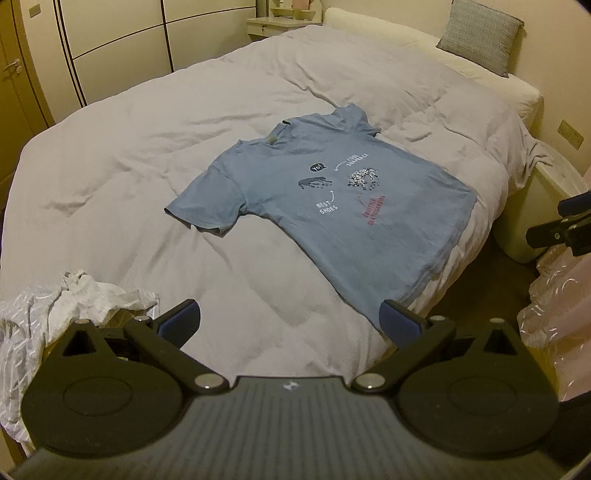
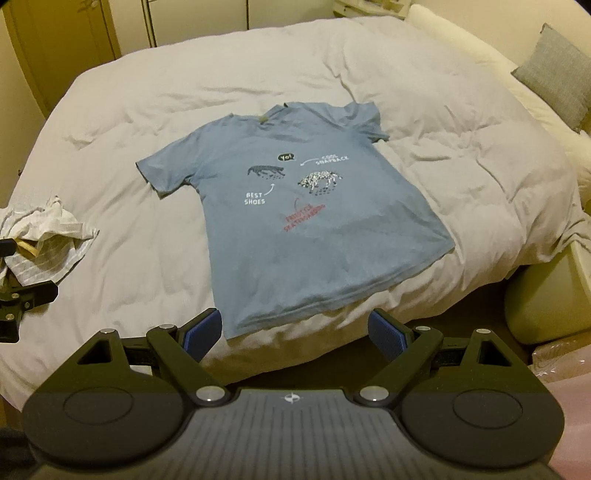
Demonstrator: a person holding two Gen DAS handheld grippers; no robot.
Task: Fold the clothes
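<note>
- Lying flat and front-side up on the bed (image 1: 184, 122), the blue T-shirt (image 1: 332, 206) is spread on the pale duvet, collar toward the headboard and hem at the near edge of the mattress.
- Both short sleeves are extended outward; the printed graphics (animals, white lettering, red lettering) face upward.
- Left tongs (image 1: 290, 321): spread wide, nothing between the blue pads, positioned above the near edge of the bed, just short of the left corner of the shirt hem.
- Right tongs (image 2: 295, 332): spread wide, empty, positioned just short of the hem, with the hem's lower edge visible between the two pads.
- Neither tool touches the fabric.
- A crumpled white garment (image 2: 48, 236) lies on the left near corner of the bed, well apart from the T-shirt.
- A grey pillow (image 1: 480, 35) leans upright at the head of the bed, on the right side.
- Wardrobe doors (image 1: 110, 44) stand along the far left wall.
- Each wrist view shows part of the other tool at its frame edge.
</note>
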